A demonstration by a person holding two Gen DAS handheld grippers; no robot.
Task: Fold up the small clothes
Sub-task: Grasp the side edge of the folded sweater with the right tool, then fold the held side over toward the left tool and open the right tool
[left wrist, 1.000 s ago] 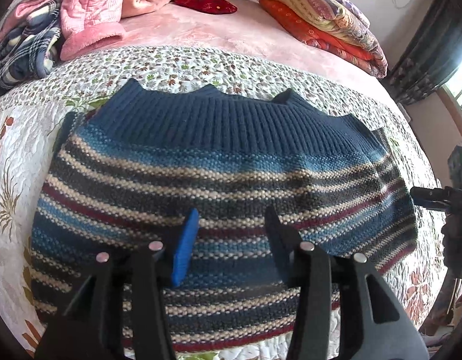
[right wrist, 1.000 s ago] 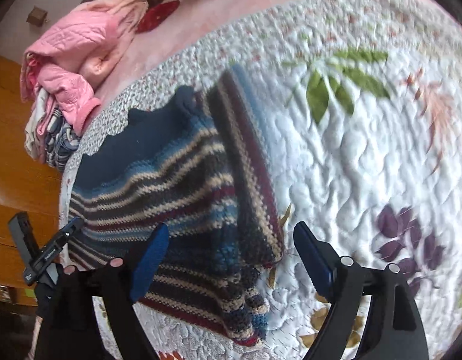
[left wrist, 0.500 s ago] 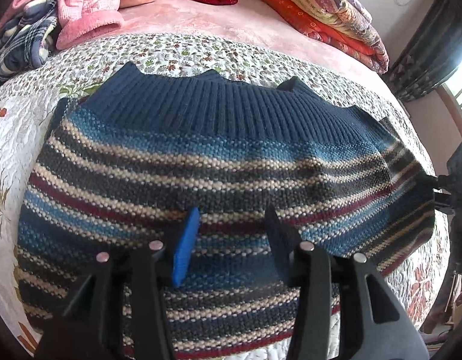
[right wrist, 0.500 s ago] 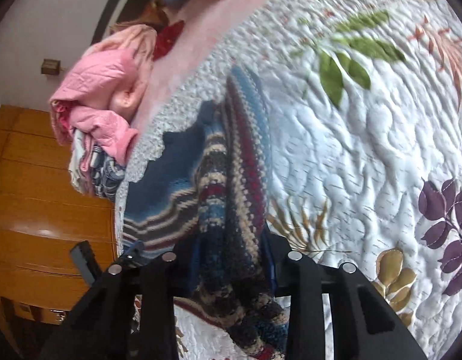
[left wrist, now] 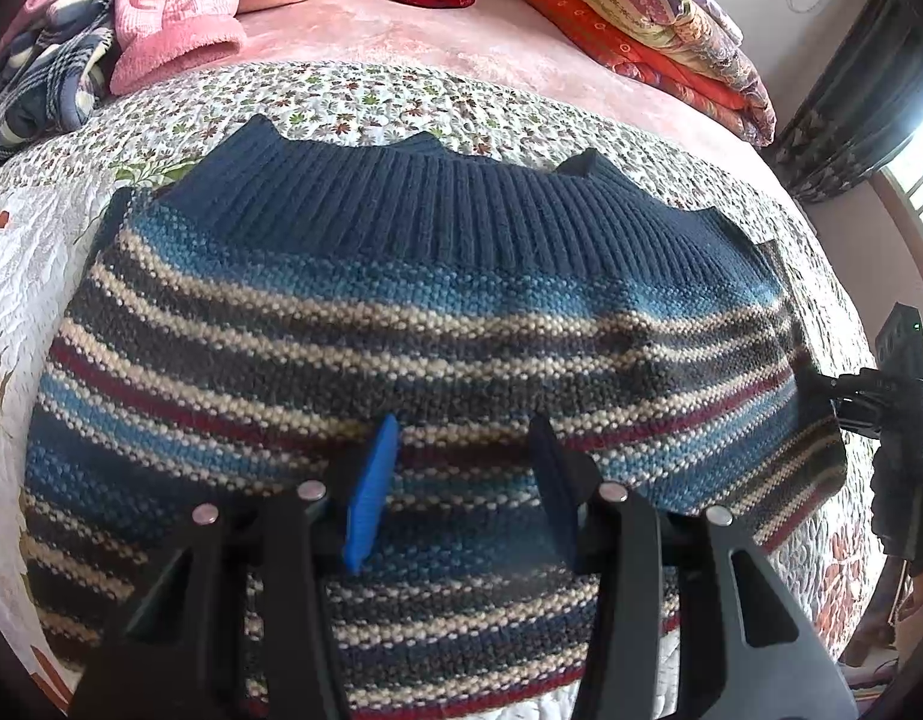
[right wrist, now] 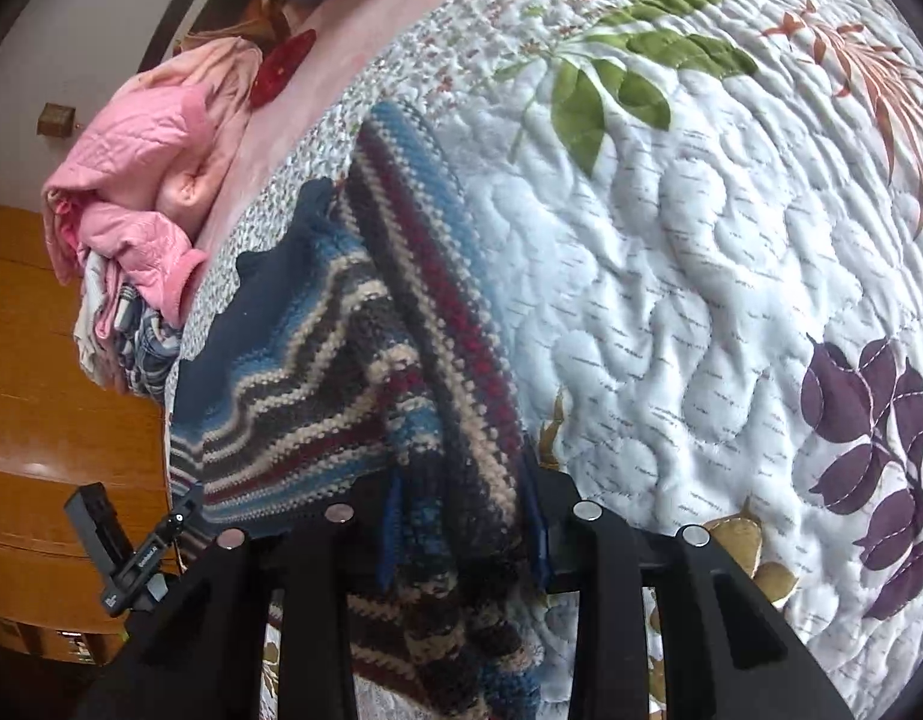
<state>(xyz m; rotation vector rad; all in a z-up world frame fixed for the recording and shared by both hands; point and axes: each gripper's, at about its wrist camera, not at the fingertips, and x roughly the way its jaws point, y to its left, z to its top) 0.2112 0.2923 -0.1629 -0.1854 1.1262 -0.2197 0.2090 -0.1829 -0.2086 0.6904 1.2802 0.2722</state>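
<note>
my right gripper (right wrist: pixel 461 531) pinching sweater (left wrist: pixel 413 360) edge, right side | my left gripper (left wrist: pixel 461 480) spread, hovering over its middle | sweater flat on quilt (right wrist: pixel 671 270) | step: side fold started | next: carry edge leftward across

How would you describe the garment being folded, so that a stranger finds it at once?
On the white quilted bedspread with printed leaves lies a striped knitted sweater with a ribbed navy hem. The pink padded jacket and plaid clothes behind it have no such blue, cream and maroon stripes.
</note>
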